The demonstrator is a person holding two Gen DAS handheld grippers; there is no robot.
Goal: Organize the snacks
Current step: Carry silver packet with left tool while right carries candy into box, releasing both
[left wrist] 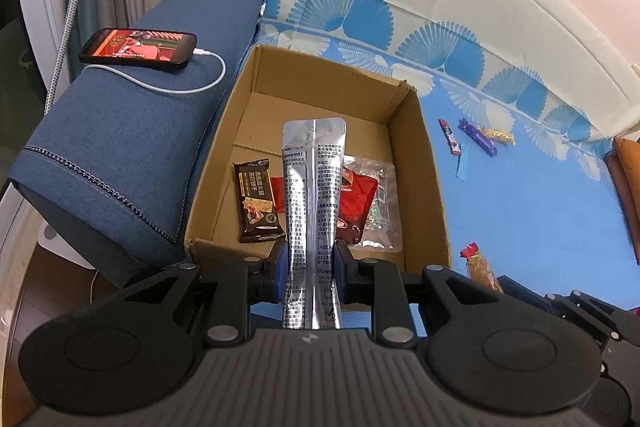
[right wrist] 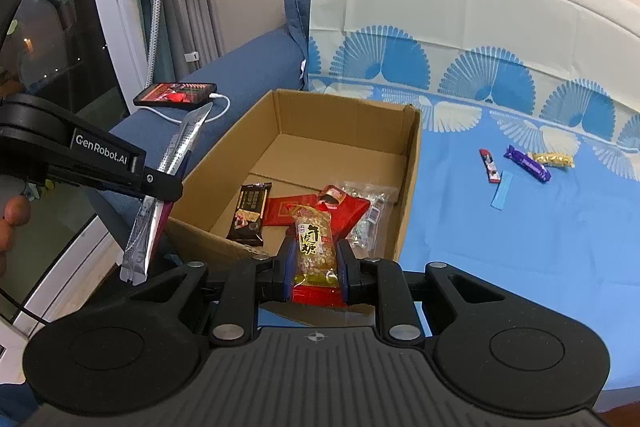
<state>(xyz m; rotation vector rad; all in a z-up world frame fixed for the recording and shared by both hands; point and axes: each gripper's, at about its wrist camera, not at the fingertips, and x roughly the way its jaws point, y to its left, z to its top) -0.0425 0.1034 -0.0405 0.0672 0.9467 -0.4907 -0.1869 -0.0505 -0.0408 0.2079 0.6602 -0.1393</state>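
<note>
Left gripper [left wrist: 308, 269]: occupies the lower centre of the left wrist view, angled downward. Both blue-padded fingers [left wrist: 280, 267] are closed against the sides of a silver sachet [left wrist: 314, 211], which stands upright between them. In the right wrist view this gripper [right wrist: 160, 195] enters from the left edge, with fingertips of the person's hand [right wrist: 12, 223] visible at the far left.

Right gripper [right wrist: 314, 261]: lower centre of its own view, angled downward. The padded fingers [right wrist: 345, 267] clamp a peanut candy packet [right wrist: 314, 251] from both sides.
</note>
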